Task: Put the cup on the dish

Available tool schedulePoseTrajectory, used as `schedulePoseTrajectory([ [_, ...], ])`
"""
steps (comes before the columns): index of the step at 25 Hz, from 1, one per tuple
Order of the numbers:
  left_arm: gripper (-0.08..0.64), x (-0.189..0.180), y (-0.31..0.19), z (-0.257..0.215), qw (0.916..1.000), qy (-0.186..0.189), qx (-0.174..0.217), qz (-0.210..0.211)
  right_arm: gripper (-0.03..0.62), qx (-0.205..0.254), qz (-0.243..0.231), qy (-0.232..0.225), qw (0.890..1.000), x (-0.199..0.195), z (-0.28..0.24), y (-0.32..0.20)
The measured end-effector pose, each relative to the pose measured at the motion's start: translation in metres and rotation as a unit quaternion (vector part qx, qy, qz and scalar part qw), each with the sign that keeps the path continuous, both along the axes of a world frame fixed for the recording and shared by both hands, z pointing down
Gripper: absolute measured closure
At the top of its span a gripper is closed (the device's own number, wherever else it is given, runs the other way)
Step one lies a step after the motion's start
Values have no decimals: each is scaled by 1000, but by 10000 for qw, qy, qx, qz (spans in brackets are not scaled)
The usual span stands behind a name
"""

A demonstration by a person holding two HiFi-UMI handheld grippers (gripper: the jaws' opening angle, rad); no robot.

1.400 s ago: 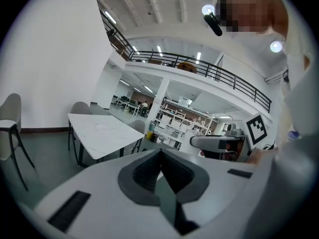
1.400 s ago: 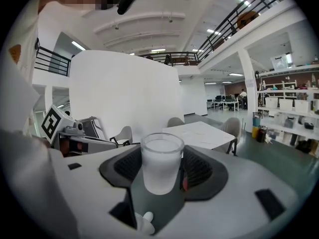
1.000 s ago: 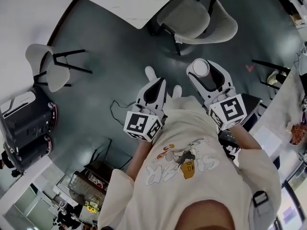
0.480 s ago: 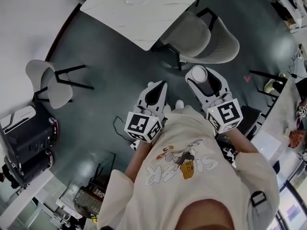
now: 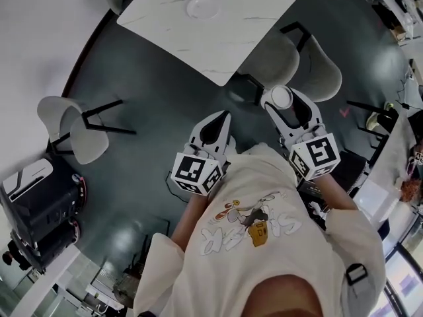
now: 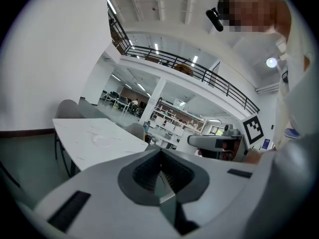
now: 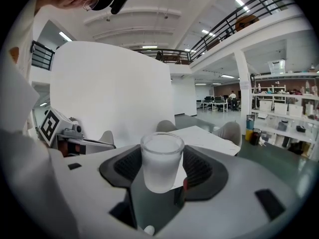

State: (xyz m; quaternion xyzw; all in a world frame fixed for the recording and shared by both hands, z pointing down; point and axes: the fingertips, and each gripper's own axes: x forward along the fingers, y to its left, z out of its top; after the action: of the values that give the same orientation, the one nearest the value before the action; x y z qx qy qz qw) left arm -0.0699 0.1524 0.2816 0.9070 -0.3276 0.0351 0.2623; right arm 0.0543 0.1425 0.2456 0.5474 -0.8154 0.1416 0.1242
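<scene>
Close in, the right gripper (image 7: 160, 169) pinches a frosted glass cup (image 5: 281, 97) upright between its jaws. Beside it the left gripper (image 6: 160, 169) is pressed together on nothing. Over the last second the person has walked forward: the marble table (image 5: 225, 45) ahead of both grippers, earlier only partly in sight, now shows almost whole. The clear dish (image 5: 201, 6) lies towards its far side, well beyond the cup. I'd say the carry is closing in but has not arrived. A grey chair (image 5: 317, 71) just ahead of the right gripper, at the table's near corner, blocks the straight line. A white chair (image 5: 69, 121) stands well off to the left gripper's outer side.
</scene>
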Motion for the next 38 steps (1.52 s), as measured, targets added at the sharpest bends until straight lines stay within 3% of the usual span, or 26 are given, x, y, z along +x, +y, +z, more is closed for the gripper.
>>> schedulePoseTrajectory([
  [7, 558, -42, -43, 10, 9999, 0, -110, -1, 331, -132, 114, -51, 9998, -23, 2, -45],
  [13, 558, -47, -63, 13, 9998, 73, -139, -90, 330, -339, -413, 267, 9982, -35, 0, -66],
  [24, 557, -26, -96, 11, 9992, -52, -108, -391, 331, -209, -791, 169, 9965, -25, 7, -111],
  [38, 558, 3, -176, 41, 9937, -644, 67, -914, 331, -178, -1085, 73, 9939, -17, 51, -199],
])
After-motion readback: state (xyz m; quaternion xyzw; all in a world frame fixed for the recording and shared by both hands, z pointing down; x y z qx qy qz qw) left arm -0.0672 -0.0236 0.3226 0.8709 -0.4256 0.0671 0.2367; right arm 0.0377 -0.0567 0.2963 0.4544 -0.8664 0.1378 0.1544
